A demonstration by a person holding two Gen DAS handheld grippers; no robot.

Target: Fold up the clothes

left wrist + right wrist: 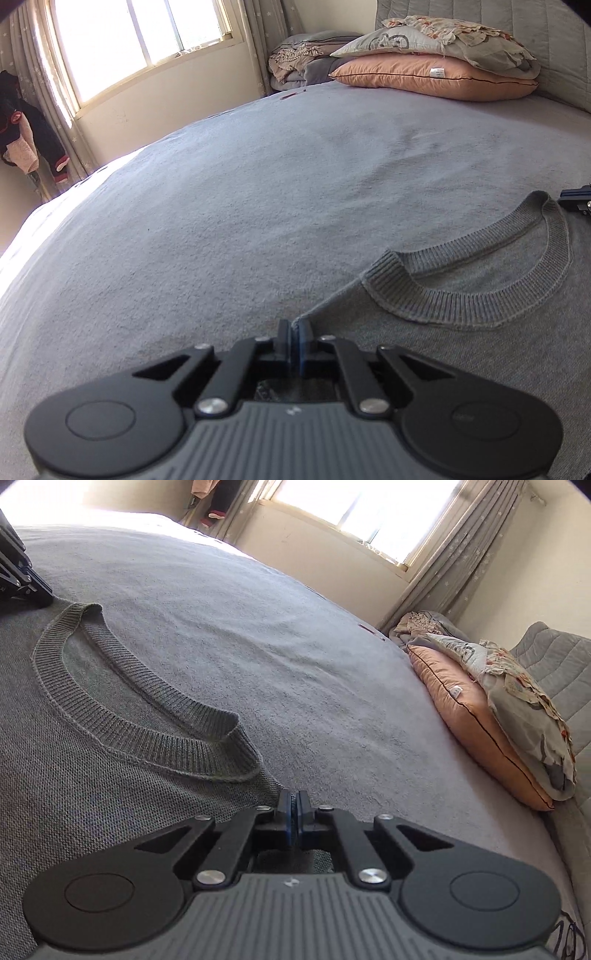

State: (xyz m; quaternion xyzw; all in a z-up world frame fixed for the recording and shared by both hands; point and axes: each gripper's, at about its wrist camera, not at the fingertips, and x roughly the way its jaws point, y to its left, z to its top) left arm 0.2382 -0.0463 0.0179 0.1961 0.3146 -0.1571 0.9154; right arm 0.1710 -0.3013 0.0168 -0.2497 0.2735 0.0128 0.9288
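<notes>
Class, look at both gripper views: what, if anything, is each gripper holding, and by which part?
Both hold the grey sweater. The left gripper pinches its top edge at one shoulder, beside the collar; the right gripper pinches the other shoulder.

We see a bed (229, 206) covered edge to edge by a grey-blue fleecy sheet, lightly rumpled in the middle and washed out by sunlight along its far side. A grey knitted sweater (461, 332) lies flat on it, ribbed round collar (480, 288) uppermost and open toward the bed's centre. At the head end we find an orange pillow (436, 79) resting on the sheet, with a grey patterned pillow (424, 44) stacked on top. In the corner beside them sits a heap of folded bedding (295, 62). A small dark red item (291, 95) lies on the sheet near that heap; we cannot tell what it is.
</notes>
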